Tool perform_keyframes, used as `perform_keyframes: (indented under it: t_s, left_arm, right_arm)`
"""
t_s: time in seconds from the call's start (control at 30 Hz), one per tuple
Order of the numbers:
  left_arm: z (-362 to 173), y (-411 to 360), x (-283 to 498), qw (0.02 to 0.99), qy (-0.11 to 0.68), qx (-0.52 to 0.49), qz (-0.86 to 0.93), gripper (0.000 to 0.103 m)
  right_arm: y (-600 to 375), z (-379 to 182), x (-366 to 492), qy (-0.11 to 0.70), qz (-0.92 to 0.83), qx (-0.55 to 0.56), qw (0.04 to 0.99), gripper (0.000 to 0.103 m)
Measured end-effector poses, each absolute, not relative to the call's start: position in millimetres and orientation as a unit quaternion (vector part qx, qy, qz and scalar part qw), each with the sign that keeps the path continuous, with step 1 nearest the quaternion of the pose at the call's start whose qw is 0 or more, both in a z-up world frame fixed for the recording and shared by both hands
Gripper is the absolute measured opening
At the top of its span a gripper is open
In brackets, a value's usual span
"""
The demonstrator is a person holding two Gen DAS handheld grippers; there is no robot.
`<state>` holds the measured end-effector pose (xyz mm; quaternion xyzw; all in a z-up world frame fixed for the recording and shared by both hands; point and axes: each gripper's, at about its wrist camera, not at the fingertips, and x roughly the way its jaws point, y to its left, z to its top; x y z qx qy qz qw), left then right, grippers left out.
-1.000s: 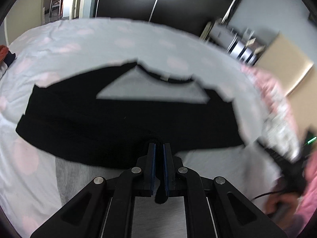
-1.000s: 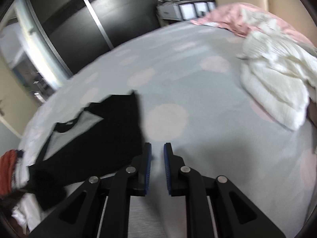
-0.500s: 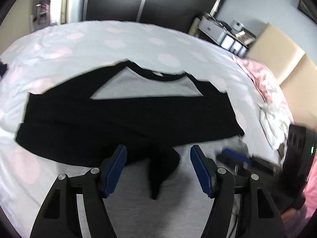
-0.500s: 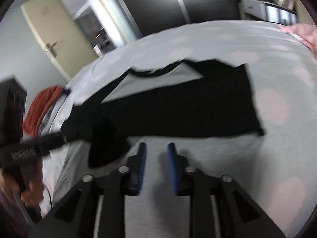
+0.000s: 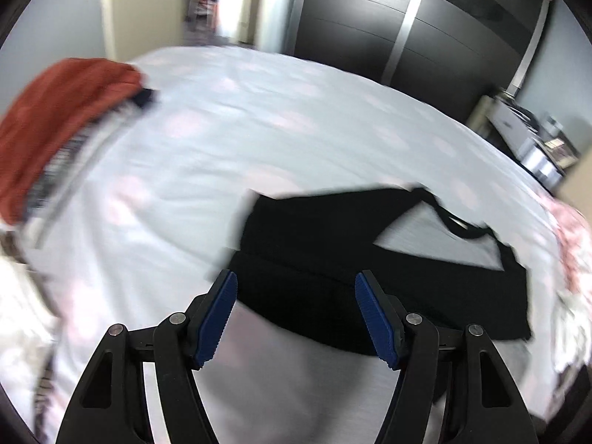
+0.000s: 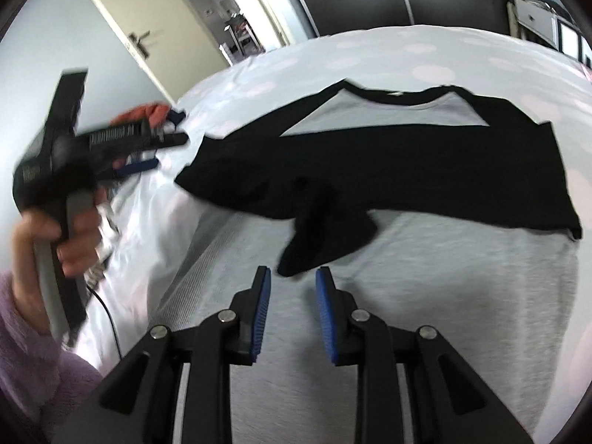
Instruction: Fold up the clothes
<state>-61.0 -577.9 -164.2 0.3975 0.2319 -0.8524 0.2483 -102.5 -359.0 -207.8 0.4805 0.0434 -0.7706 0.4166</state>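
You are holding your left gripper (image 5: 296, 314) with its jaws spread wide and nothing between them. The shirt (image 5: 370, 259), black with a grey chest and body, is lying flat on the bed (image 5: 259, 129) just ahead of those blue pads (image 5: 218, 318), its near black edge showing in the gap between them. The view from this gripper is blurring, so finer detail is hard to tell.

You are keeping your right gripper (image 6: 292, 310) partly open, also carrying nothing. The shirt is spreading out ahead of it, sleeves folded across the chest, and one loose black sleeve end (image 6: 325, 236) is lying just beyond the fingertips, slightly left of centre, not touching them. The grey lower part of the shirt is lying directly under and ahead of this gripper.

Off to the left of the right gripper, your hand (image 6: 44, 236) in a purple sleeve (image 6: 33, 362) is gripping the handle of the left gripper. Beyond it, a pile of orange clothes (image 5: 63, 111) is sitting on the bed, well apart from the shirt.
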Motion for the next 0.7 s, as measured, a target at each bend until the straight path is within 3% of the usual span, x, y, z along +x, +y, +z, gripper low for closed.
perform_keyframes:
  t_s: [0.2,0.3,0.43,0.7]
  left_arm:
    - [-162.1,-621.5,-31.9,0.269,0.275,0.350,-0.854,0.067]
    - [-155.2,-641.0,-12.8,0.272,0.321,0.290,-0.860,0.067]
    - [-152.8,-663.0,2.2,0.271,0.363,0.263,-0.852,0.067]
    - [-168.7,-684.9,15.9,0.268,0.420,0.263,-0.826,0.067]
  right_arm:
    - [-384.6,-223.6,-103.2,0.070,-0.803,0.488,0.335,0.024]
    - [-391.0,-208.2,-103.4,0.097,-0.819,0.470,0.315,0.011]
    - [-399.5,-186.2,-103.4,0.133,-0.838,0.444,0.288,0.005]
    - [-431.1,-84.0,-116.9,0.168,-0.849,0.408,0.291,0.004]
